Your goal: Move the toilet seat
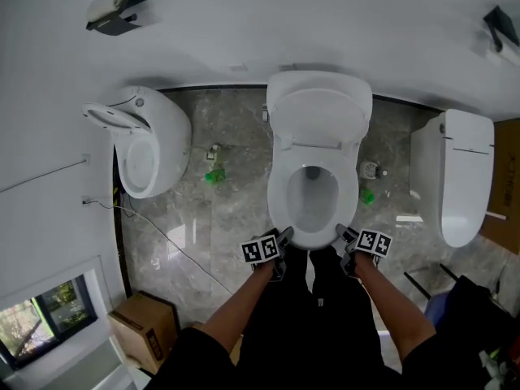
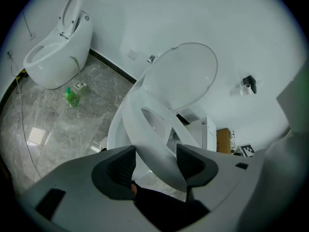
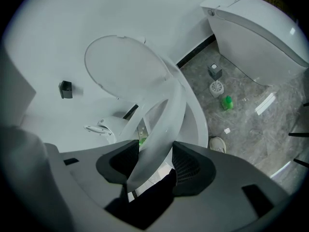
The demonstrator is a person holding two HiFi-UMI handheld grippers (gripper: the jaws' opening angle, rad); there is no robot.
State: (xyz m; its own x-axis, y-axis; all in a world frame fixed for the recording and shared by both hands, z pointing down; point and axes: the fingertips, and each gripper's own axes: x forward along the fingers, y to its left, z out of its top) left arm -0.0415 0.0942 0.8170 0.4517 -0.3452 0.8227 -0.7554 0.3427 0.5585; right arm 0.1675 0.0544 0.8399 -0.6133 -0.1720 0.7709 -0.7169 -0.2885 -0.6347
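A white toilet (image 1: pixel 355 210) stands in front of me with its lid (image 1: pixel 317 112) up against the wall. Its seat (image 1: pixel 279 201) is gripped at the front, one gripper at each corner. My left gripper (image 1: pixel 282 240) is at the front left, my right gripper (image 1: pixel 348 237) at the front right. In the left gripper view the seat (image 2: pixel 149 134) is tilted up off the bowl rim and passes between the pads (image 2: pixel 120 166), touching both; the gripper (image 2: pixel 155 161) is shut on it. In the right gripper view the seat (image 3: pixel 166 124) likewise fills the gap of the gripper (image 3: pixel 155 161).
Another toilet (image 1: pixel 146 145) with its lid raised stands to the left, and a closed one (image 1: pixel 463 177) to the right. A green bottle (image 1: pixel 214 175) and a cable lie on the marble floor. A cardboard box (image 1: pixel 146 319) sits near my left leg.
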